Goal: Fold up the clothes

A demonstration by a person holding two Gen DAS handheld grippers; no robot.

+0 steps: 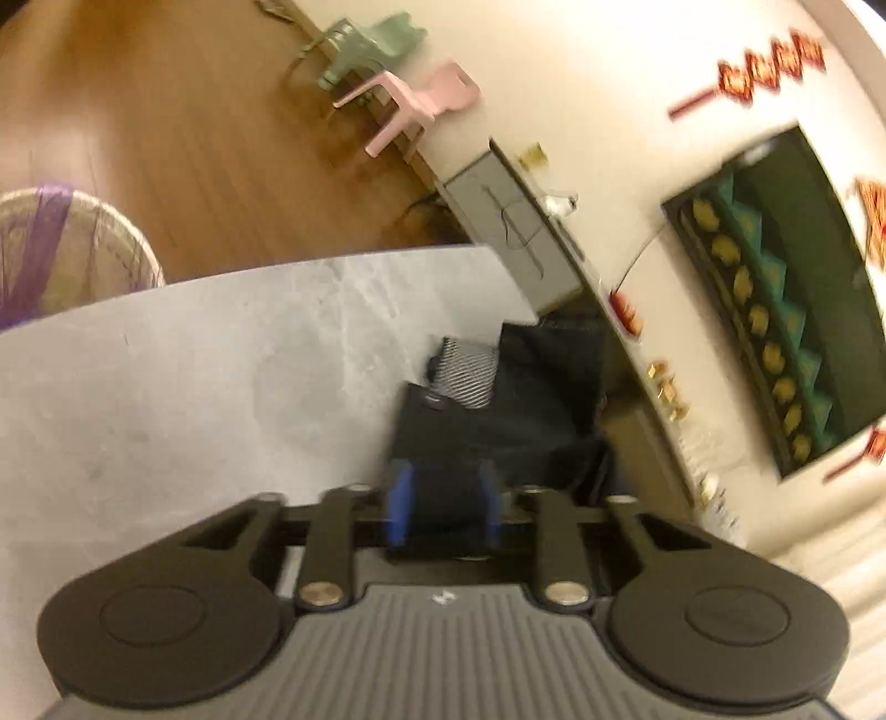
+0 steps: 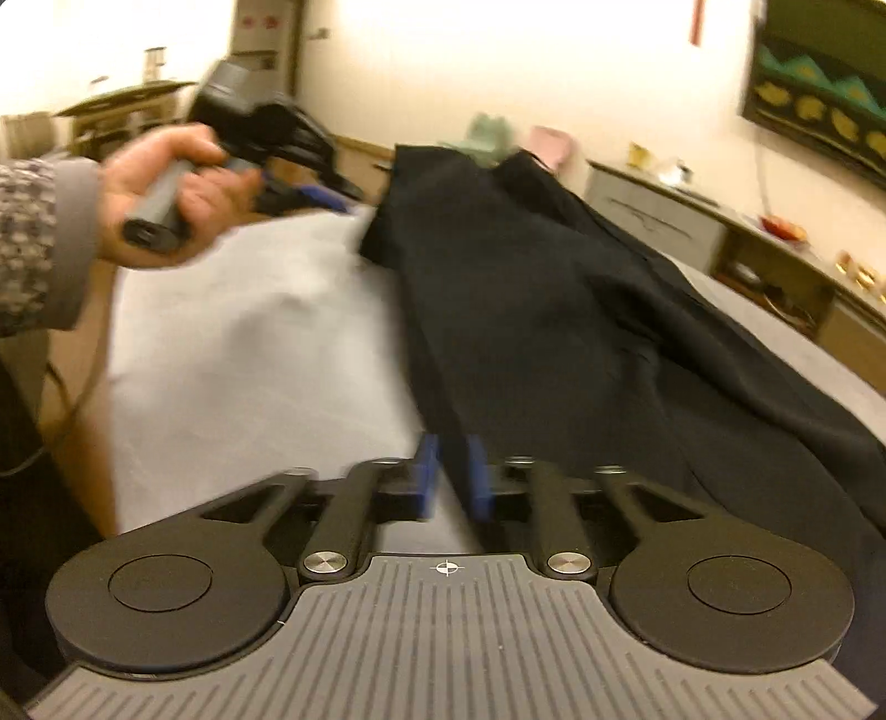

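Left wrist view: the left gripper pinches a fold of the black garment between its blue pads, over the grey table. A striped patch shows on the cloth toward 12 o'clock. Beyond the table lies a wood floor, with a pink chair and a green chair at 12 o'clock by the wall, a lined bin at 9 o'clock, and a dark framed picture at 3 o'clock.

Right wrist view: the right gripper is pressed onto an edge of the black garment, which runs from 12 o'clock to 4 o'clock across the table. The left hand grips its tool handle at 10 o'clock. A grey sideboard stands at 2 o'clock.
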